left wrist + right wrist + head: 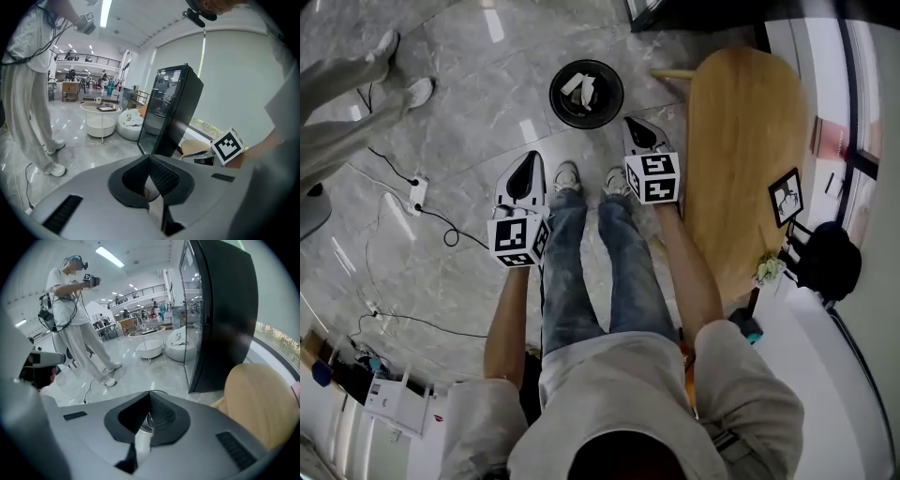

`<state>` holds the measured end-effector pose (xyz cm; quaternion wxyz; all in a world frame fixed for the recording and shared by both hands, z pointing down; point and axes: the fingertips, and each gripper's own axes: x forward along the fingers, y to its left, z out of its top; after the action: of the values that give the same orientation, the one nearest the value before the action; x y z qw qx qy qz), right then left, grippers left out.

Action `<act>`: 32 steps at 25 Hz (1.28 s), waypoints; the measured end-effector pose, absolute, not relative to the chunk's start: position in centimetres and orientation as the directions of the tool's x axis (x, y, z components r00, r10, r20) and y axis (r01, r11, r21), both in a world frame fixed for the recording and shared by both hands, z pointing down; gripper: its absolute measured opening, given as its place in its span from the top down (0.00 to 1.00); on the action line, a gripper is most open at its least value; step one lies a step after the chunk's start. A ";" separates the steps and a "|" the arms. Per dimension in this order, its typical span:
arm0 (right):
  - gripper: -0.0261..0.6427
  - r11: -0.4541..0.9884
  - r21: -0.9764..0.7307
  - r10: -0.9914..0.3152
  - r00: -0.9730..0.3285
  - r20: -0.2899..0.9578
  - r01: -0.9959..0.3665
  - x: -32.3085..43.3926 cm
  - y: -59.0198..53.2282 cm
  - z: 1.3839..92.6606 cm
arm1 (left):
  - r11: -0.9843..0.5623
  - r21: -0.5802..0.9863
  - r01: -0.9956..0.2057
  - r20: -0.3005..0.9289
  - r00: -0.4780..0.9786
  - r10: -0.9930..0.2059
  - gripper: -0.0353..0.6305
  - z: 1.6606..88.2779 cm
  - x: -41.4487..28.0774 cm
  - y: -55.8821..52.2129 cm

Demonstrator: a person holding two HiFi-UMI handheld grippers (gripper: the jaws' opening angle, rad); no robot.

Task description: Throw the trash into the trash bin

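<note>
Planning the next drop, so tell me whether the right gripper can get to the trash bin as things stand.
Probably yes. The right gripper points toward the trash bin on the floor just ahead, with nothing visible between them; the wooden table stands off to the side.

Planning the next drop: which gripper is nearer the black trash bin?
Right. The right gripper is just off the rim of the trash bin, at its lower right in the head view; the left gripper is farther, below and left of it.
</note>
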<state>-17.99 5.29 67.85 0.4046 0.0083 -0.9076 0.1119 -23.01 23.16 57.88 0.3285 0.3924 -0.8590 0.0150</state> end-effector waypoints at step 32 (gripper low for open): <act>0.92 0.974 -0.015 -0.214 -0.936 0.280 -0.227 -14.4 -5.1 26.8 | 0.539 0.181 -0.823 0.189 -0.508 -0.840 0.92 25.3 -27.4 15.6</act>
<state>-14.40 -5.06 26.80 0.1398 0.1123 -0.9835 0.0234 -27.35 15.56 25.28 0.1275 0.4791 -0.8678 -0.0337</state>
